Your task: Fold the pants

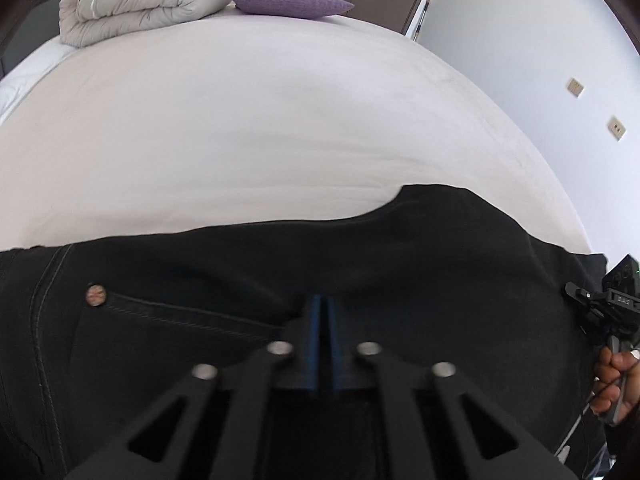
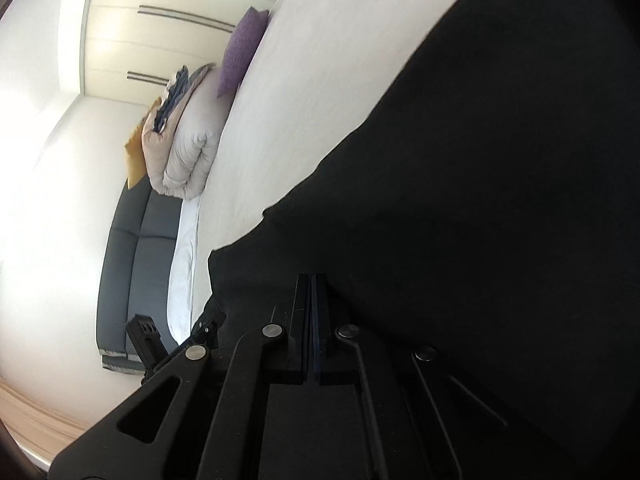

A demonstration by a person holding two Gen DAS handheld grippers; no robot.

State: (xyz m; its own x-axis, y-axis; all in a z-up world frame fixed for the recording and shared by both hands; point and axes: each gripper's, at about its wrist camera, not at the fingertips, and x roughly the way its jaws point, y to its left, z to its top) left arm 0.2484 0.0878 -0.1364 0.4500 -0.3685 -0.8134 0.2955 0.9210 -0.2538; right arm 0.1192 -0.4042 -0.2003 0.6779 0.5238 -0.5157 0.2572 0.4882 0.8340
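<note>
Gripping status, left gripper (image 1: pixel 322 304): blue pads pressed together, clenched on black cloth of the pants (image 1: pixel 240 280) beside the pocket rivet (image 1: pixel 96 294).
Right gripper (image 2: pixel 312 280): pads closed flat, apparently pinching a pants edge; view tilted sideways.
Pants position: spread on the bed (image 1: pixel 240 120), at its near edge, long axis running left to right across both grippers.
Key relation: bare sheet lies beyond the pants, toward the purple pillow (image 1: pixel 288 2).
Duvet (image 1: pixel 140 4): rolled, beside the pillow, well apart.
Containers: none visible.

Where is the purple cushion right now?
In the left wrist view, the purple cushion lies at the bed's far end, right of the folded duvet.
</note>
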